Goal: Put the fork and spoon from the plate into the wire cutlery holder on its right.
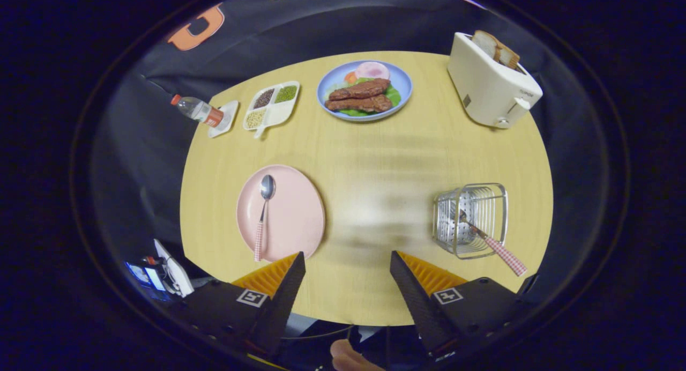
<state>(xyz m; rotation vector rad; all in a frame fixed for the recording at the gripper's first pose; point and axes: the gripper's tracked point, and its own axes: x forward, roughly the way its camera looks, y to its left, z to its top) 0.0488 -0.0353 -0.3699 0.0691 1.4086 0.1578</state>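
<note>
The spoon (263,215) is lying bowl-away on the pink plate (300,215), looking light, stiff and slippery, likely best pinched at its checked handle, while the fork (490,241) is already leaning in the wire holder (471,220) and the gripper (347,264) is hovering wide open, empty; no writing is legible.

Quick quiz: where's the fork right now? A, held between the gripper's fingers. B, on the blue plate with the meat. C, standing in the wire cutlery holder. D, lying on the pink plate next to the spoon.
C: the fork leans in the wire cutlery holder, handle sticking out, while the spoon lies on the pink plate and the gripper is open.
</note>
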